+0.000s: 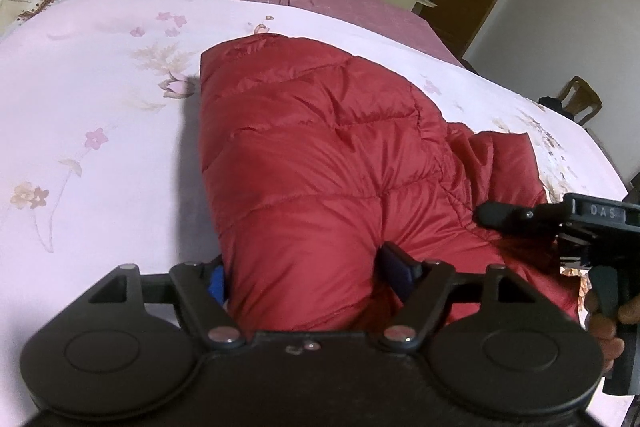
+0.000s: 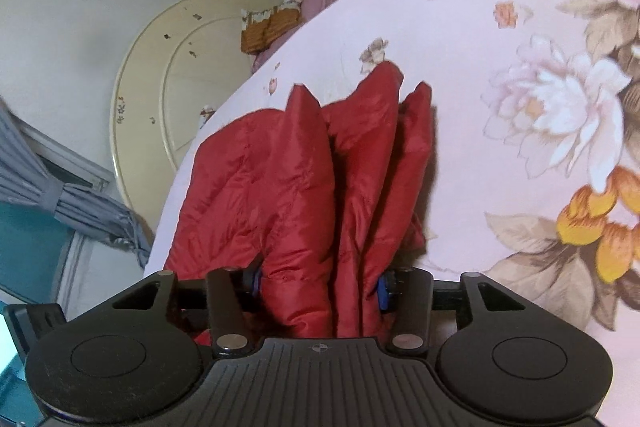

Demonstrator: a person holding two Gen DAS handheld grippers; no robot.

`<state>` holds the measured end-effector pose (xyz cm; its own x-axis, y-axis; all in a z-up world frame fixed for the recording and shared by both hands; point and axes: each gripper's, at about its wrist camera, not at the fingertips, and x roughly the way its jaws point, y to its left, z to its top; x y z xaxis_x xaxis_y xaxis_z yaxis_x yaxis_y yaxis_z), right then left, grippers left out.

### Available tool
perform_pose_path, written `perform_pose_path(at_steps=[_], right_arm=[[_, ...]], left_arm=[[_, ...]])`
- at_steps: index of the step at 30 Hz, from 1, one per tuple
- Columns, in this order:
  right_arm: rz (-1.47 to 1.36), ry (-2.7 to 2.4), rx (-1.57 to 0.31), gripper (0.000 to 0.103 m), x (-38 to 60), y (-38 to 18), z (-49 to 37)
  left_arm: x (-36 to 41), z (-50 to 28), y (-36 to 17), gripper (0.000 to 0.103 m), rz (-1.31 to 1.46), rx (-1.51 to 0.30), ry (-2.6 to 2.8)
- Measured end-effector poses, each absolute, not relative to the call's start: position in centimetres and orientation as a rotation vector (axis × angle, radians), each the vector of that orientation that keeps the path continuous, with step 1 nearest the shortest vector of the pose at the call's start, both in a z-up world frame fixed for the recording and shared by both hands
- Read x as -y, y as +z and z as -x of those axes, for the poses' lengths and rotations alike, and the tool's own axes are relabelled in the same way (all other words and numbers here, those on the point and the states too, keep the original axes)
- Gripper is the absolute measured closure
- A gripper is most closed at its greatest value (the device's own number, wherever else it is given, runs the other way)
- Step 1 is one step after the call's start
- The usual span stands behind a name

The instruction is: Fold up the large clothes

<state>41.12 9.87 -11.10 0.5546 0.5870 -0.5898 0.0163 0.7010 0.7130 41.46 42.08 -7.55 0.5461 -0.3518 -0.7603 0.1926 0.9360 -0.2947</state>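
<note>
Between the fingers of the left gripper point(image 1: 306, 277) a thick bulge of the red jacket point(image 1: 320, 163) is clamped, fabric filling the gap. The right gripper point(image 2: 320, 285) likewise pinches bunched folds of the same jacket point(image 2: 304, 187), its fingers pressed into the padding on both sides. The jacket lies on the bed point(image 1: 100, 99), over a pale pink flowered sheet point(image 2: 520, 107), with the right gripper point(image 1: 560, 223) touching its near-right edge.

My left wrist view looks close down the red jacket point(image 1: 320, 167); right view crowds it point(image 2: 304, 187) too, floral bedspread point(image 2: 500, 67) shared.
</note>
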Motion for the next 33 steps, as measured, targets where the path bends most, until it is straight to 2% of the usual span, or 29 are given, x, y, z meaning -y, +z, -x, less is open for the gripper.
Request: perform_pose_path(at_steps=[10, 18, 23, 29, 33], right_arm=[[-0.607, 0.269, -0.858, 0.054, -10.4, -9.3, -38.8], [-0.499, 0.196, -0.732, 0.054, -9.7, -5.9, -36.1], [-0.327, 0.3, -0.665, 0.054, -13.2, -3.5, -32.6], [-0.071, 0.336, -0.743, 0.054, -18.1, -6.4, -29.9], [-0.081, 0.294, -0.826, 0.054, -17.9, -9.7, -30.2]], left_arm=[[-41.4, -38.5, -4.7, 0.029, -0.01, -0.783, -0.291], [-41.0, -36.2, -4.2, 0.03, -0.065, -0.748, -0.343], [-40.7, -34.2, -4.7, 0.032, -0.054, -0.769, -0.371], [-40.5, -33.1, -6.0, 0.032, -0.07, -0.778, -0.357], [-40.3, -32.9, -6.7, 0.03, -0.093, -0.773, -0.356]])
